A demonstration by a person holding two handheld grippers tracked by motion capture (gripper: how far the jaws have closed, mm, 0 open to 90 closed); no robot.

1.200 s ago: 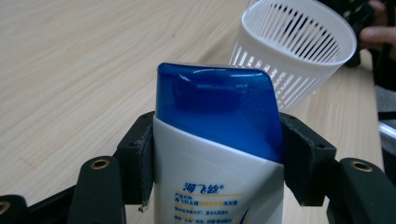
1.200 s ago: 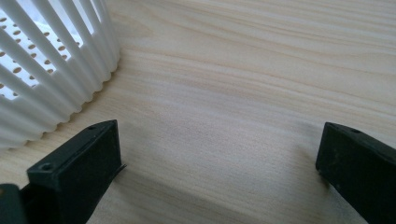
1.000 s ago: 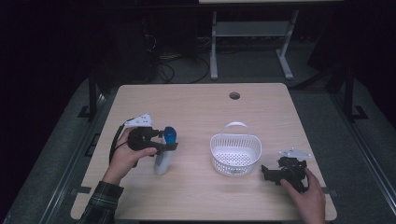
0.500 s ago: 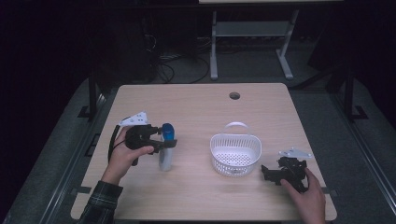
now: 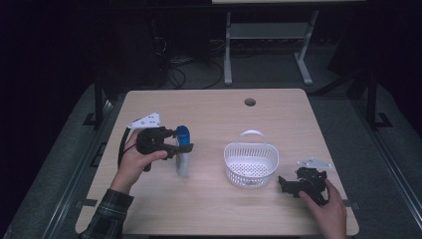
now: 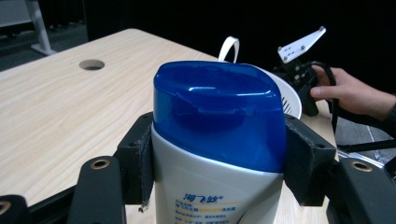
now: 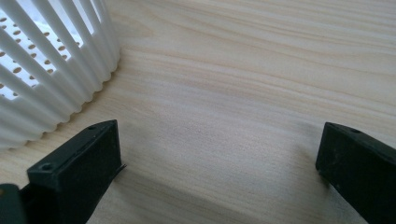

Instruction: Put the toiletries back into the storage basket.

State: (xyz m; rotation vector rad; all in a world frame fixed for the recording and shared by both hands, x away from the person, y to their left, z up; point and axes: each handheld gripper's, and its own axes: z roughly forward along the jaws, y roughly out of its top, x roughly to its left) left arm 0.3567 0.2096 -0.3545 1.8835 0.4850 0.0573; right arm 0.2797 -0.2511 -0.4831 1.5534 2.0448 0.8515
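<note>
Left hand-held gripper [image 5: 185,147] sits over the left half of the worktop [image 5: 214,114], held in the person's left hand [image 5: 133,158]. Its jaws are closed on a white bottle [image 5: 182,160] with a blue flip cap [image 5: 183,132], gripping it just below the cap. In the left gripper view the two pads [image 6: 136,163] press flat against either side of the bottle [image 6: 212,182], the blue cap [image 6: 219,119] standing proud above them. Jaws set fairly wide, taken up by the bottle's width.

Bottle is upright, between the left edge of the worktop and the white basket [image 5: 250,164]; well apart from the basket. High view does not settle whether its base rests on the worktop or hangs just above it.

Basket: slotted white plastic, handle raised, right of centre on the worktop.

Right hand-held gripper [image 5: 284,184] lies low near the right front corner, in the person's right hand [image 5: 326,206], jaws pointing toward the basket. In the right gripper view the jaws stand wide apart with nothing between them but bare wood [image 7: 224,116]; the basket's ribbed wall [image 7: 56,70] is just beyond the one on the left of that view, not touching.

A round cable hole [image 5: 250,102] sits at the far side of the worktop.
</note>
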